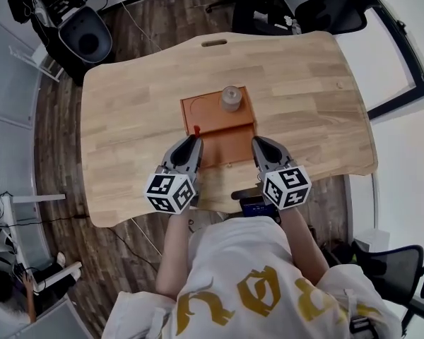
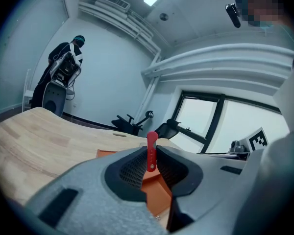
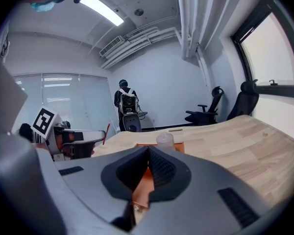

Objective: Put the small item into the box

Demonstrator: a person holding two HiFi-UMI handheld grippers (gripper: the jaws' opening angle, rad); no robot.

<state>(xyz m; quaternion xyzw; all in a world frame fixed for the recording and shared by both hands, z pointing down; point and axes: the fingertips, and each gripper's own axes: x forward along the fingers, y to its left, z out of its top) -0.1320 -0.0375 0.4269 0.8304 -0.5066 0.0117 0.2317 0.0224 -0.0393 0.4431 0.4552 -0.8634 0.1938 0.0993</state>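
An orange-brown box [image 1: 201, 109] lies open on the wooden table [image 1: 127, 104], with its flat lid [image 1: 230, 145] toward me. A small pale round container [image 1: 231, 98] stands in the box's far half; the right gripper view shows the container [image 3: 165, 140] past the jaws. My left gripper [image 1: 193, 141] is at the box's near left corner, shut on a small red strip [image 1: 196, 130]. The left gripper view shows that red strip [image 2: 151, 151] standing upright between the pads of the left gripper [image 2: 151, 166]. My right gripper [image 1: 258, 144] is at the lid's right edge. In its own view the right gripper [image 3: 148, 168] has its jaws together with nothing between them.
The table's near edge [image 1: 219, 203] runs just under both grippers. A slot [image 1: 214, 42] is cut near the far edge. A grey chair with gear [image 1: 85, 34] stands beyond the far left corner. Black office chairs [image 1: 325, 9] stand at the far right.
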